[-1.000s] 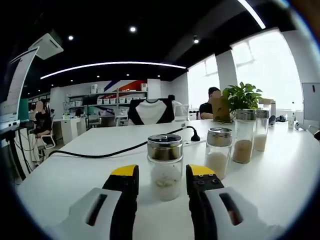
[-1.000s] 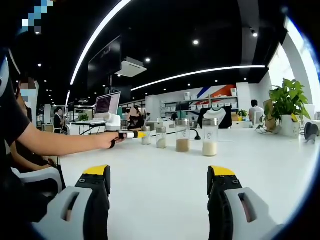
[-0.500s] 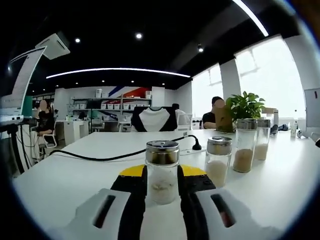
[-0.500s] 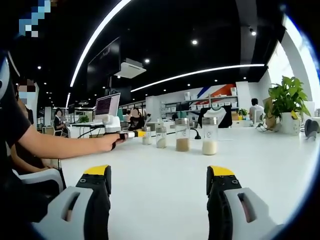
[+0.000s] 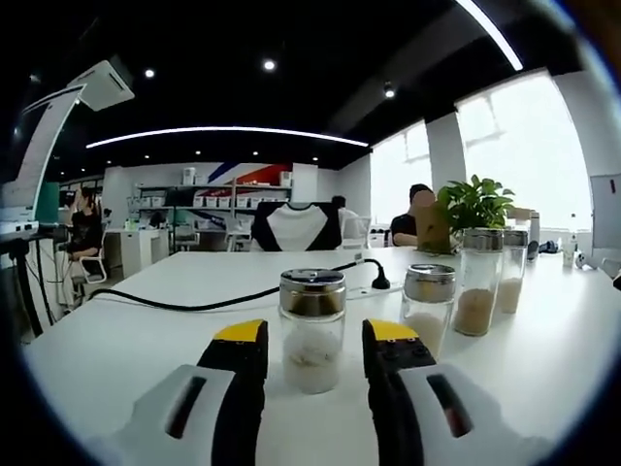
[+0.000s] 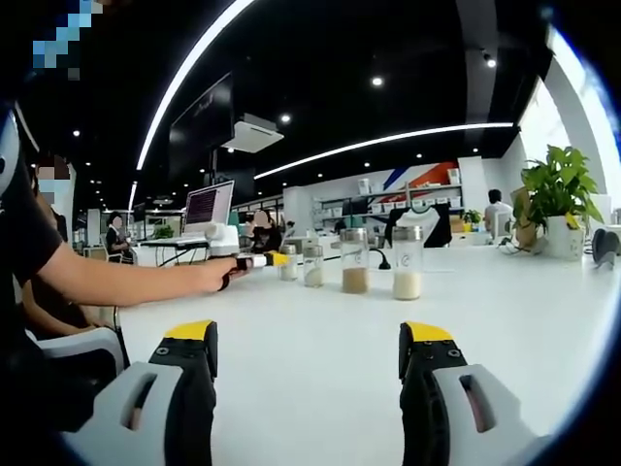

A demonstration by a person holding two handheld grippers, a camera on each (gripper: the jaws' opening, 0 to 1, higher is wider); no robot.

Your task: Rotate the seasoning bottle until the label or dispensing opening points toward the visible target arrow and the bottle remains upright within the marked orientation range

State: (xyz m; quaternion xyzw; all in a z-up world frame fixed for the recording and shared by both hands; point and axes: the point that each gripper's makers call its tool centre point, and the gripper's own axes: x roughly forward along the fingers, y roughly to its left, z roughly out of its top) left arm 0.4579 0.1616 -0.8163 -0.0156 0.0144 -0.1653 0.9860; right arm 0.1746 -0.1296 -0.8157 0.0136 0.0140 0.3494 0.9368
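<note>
White tabletop [image 5: 146, 340] runs across the lower half of both views, with an office behind. At lower centre of the left gripper view, the seasoning bottle [image 5: 311, 330] stands upright between the left gripper [image 5: 315, 342] jaws, which are parted with gaps either side, placed to close and twist it. Three other jars [image 5: 475, 282] stand to its right. No arrow or label is discernible. Low in its own view, the right gripper [image 6: 306, 340] is spread wide over bare table, holding nothing.

The seasoning bottle [image 5: 311, 330] is clear glass with a shiny metal cap. The table [image 5: 146, 330] is white and smooth — a bit glossy. The left gripper [image 5: 315, 354] looks like plastic — black, yellow tips, matt.
</note>
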